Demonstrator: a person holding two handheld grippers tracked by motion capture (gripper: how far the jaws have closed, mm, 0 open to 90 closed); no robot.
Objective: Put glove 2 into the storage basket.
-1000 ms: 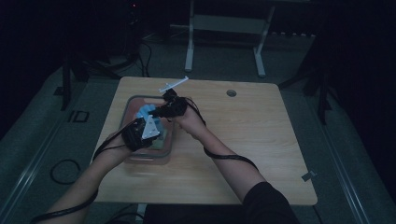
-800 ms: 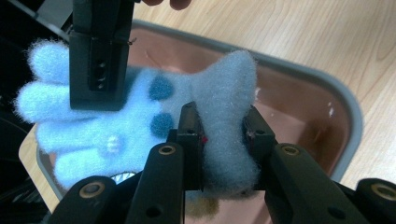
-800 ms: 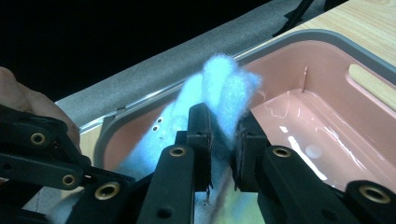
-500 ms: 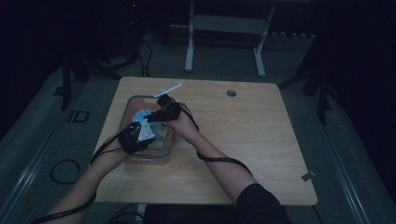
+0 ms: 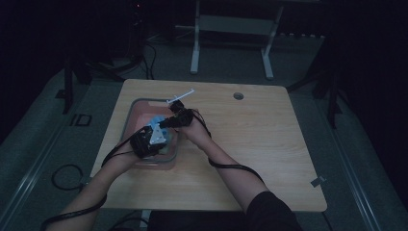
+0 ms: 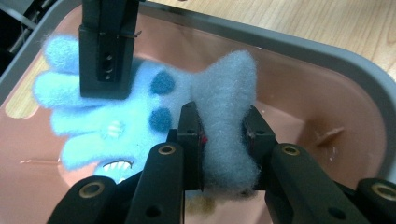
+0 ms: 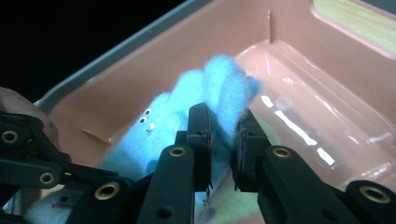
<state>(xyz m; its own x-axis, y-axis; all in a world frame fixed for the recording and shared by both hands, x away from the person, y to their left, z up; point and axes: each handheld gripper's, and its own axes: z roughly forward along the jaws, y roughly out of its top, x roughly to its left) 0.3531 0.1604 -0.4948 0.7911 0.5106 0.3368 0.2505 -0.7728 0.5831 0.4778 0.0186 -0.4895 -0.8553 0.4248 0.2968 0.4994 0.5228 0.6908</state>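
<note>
Both hand-held grippers pinch one fuzzy blue glove over the pink tub.

Your left hand-held gripper (image 6: 223, 140) squeezes the glove (image 6: 140, 109) at its cuff; your right hand-held gripper (image 7: 223, 135) nips its fingers. It hangs inside the tub (image 5: 126, 126) on the tabletop (image 5: 269, 139). It looks light, soft and floppy, so grip bunched fabric, not stray fluff. One glove, one tub, two grippers.

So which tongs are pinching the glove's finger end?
The right tongs pinch the fuzzy blue glove at its fingers. The left tongs squeeze the plain cuff end instead, over the pink tub.
</note>
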